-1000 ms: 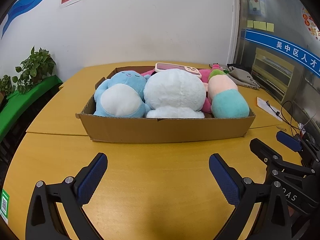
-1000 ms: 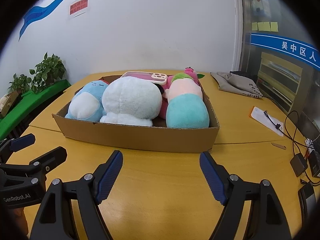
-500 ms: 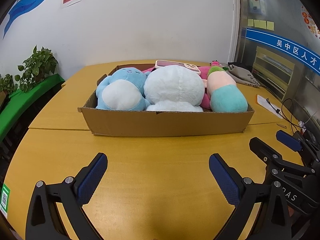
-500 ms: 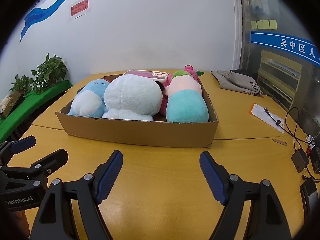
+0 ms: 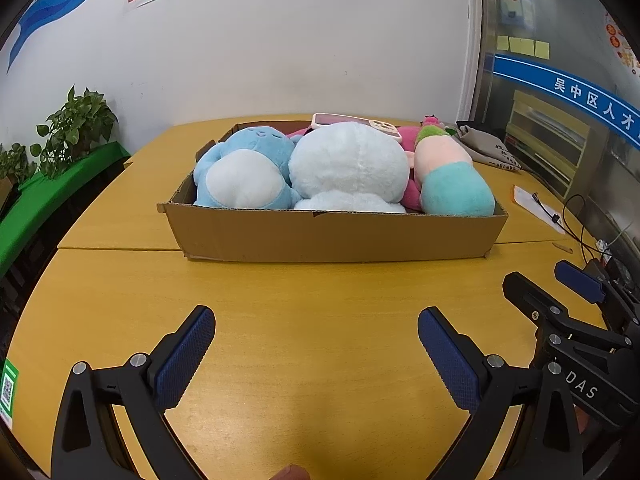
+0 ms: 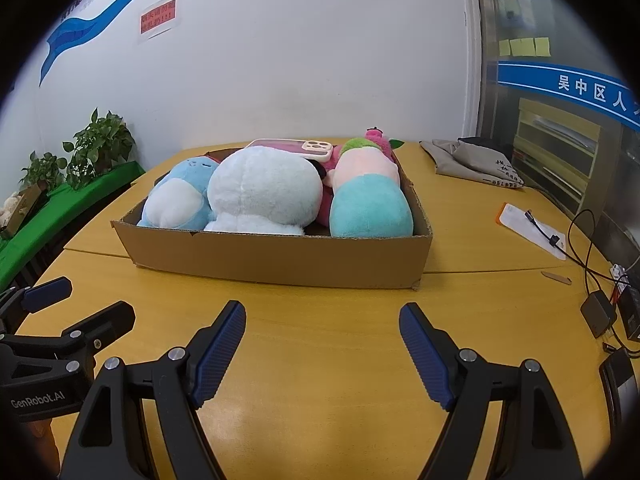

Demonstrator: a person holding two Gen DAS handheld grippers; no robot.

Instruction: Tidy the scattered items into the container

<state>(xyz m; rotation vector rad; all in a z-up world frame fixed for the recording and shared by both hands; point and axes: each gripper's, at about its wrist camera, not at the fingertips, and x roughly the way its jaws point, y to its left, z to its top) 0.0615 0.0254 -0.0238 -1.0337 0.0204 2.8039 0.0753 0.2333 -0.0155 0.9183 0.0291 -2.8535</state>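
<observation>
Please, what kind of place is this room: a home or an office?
Probably an office or public service room, not a home. A blue sign with Chinese characters runs along the glass partition, sticky notes hang above it, and a red notice is on the wall.

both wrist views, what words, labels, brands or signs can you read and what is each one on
"GenRobot.AI": black body of the left hand-held gripper, right wrist view.
"DAS", partly cut off: black body of the right hand-held gripper, left wrist view.
"吴中区人才", cut off: blue band on the glass partition.
Red wall notice: blurred.
Grey cloth bag print, green QR sticker: too small.
</observation>
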